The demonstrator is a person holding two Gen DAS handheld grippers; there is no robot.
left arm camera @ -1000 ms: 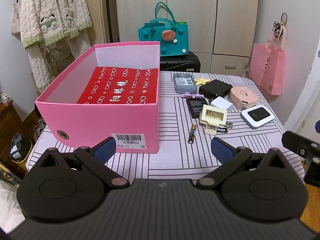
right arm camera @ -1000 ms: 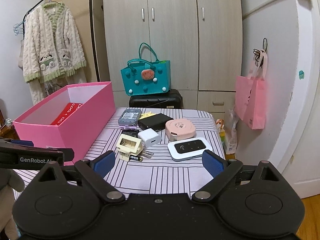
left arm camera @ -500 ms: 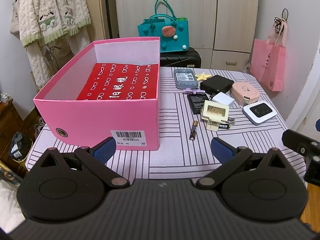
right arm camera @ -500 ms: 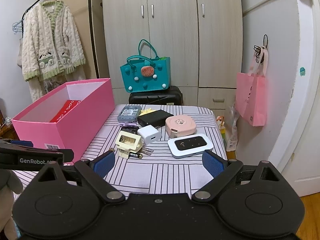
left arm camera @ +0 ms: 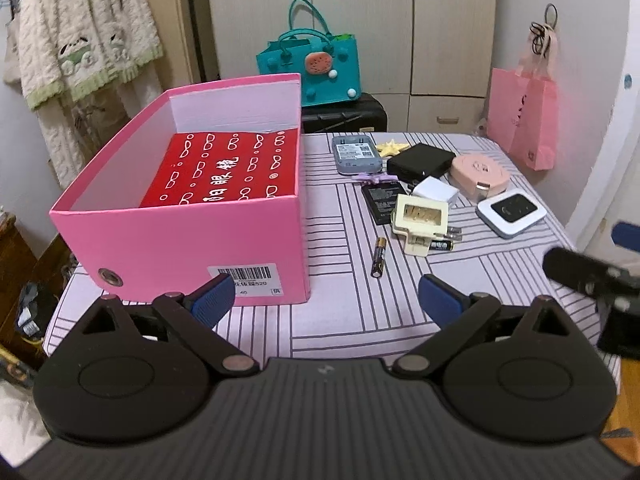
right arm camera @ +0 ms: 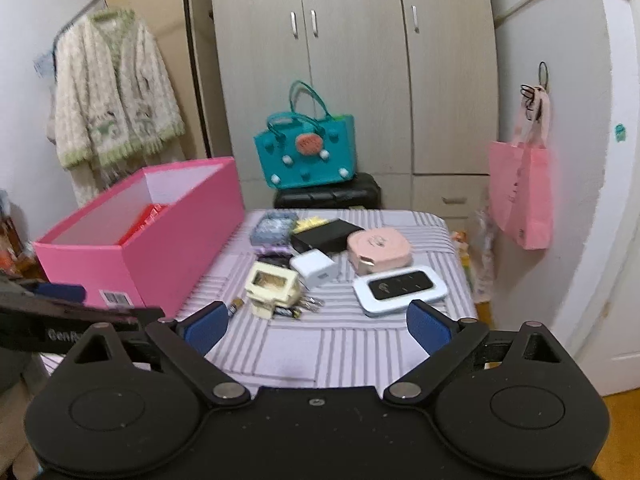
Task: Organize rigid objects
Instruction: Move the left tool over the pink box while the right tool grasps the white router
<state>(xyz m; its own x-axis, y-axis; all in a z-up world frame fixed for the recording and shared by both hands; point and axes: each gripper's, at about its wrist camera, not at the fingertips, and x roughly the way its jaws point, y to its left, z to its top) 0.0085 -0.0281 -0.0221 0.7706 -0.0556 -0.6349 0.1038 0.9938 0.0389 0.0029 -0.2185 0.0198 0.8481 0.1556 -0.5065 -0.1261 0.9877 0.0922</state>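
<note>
I note both my left gripper and right gripper spread wide and empty, short of the rigid items clustered at one o'clock beside the pink box, presumably awaiting boxing.

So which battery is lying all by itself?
The gold-tipped battery lies alone on the striped cloth between the pink box and the cream charger. The other battery is tucked against that charger.
</note>
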